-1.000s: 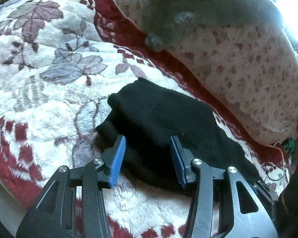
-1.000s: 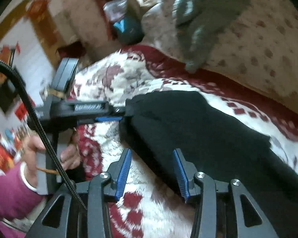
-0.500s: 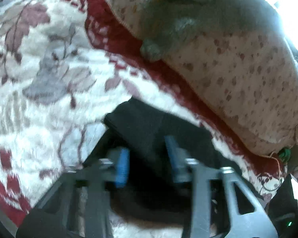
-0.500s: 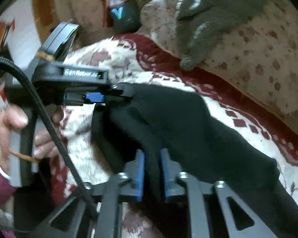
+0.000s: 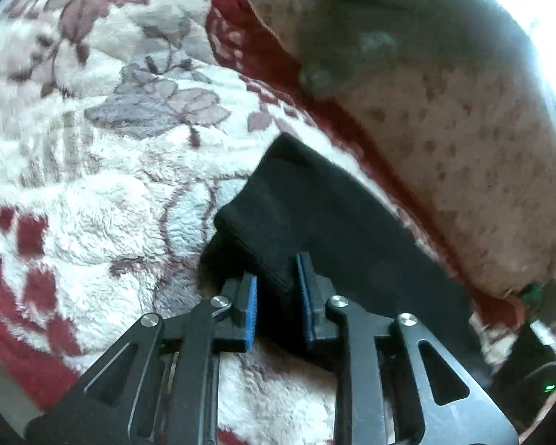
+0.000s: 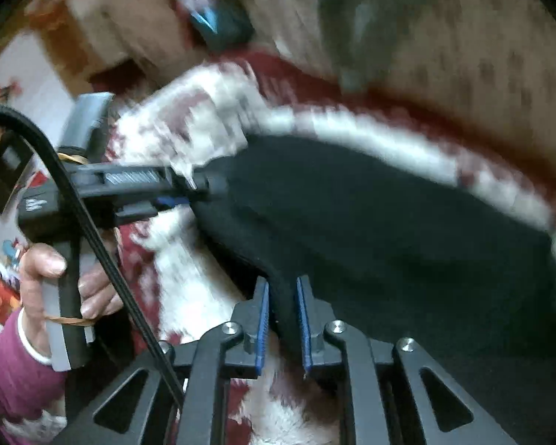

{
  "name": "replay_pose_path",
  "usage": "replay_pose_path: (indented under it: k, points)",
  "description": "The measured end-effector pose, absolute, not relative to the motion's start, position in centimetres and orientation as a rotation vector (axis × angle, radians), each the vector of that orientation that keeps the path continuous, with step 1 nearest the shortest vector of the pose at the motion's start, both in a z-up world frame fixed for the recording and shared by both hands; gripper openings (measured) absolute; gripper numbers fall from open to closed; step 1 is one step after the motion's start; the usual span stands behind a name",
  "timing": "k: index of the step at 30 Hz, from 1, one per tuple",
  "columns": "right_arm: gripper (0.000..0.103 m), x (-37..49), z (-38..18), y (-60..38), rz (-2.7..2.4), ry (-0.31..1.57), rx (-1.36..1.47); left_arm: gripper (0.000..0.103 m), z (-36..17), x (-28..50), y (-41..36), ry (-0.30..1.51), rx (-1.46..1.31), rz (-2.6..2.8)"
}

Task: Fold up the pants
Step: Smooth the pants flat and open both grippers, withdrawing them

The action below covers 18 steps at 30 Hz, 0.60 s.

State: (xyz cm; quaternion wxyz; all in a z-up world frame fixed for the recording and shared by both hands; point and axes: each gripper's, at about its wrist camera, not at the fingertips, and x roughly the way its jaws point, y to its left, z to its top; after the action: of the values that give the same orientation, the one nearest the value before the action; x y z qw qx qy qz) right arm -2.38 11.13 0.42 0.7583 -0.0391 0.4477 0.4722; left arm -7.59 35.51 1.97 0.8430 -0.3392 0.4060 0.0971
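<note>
A fluffy white-and-red flowered blanket (image 5: 92,193) carries the black pants (image 5: 326,222), which lie near its far edge beside a spotted cushion (image 5: 482,155). The left gripper (image 5: 276,307) is clamped on one near corner of the pants, the right gripper (image 6: 281,319) on the other. To fold well, lift both corners level, keep the edge taut, and carry it evenly over the rest.
</note>
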Motion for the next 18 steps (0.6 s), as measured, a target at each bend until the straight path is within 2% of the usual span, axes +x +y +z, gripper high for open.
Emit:
replay_pose_path:
  k: [1,3,9,18]
  points:
    - [0.024,-2.6,1.0,10.7,1.045,0.952,-0.050,0.025,2.4,-7.8,35.6,0.855,-0.712,0.205]
    - [0.029,-2.3,1.8,10.0,1.072,0.971,-0.018,0.031,3.5,-8.0,35.5,0.841,-0.669,0.234]
    - [0.030,-2.3,4.6,4.5,1.010,0.927,0.074,0.031,6.1,-9.5,34.6,0.802,-0.594,0.298]
    - [0.030,-1.1,5.6,-7.0,0.755,0.892,0.210,0.031,7.9,-9.2,29.5,0.828,-0.513,0.216]
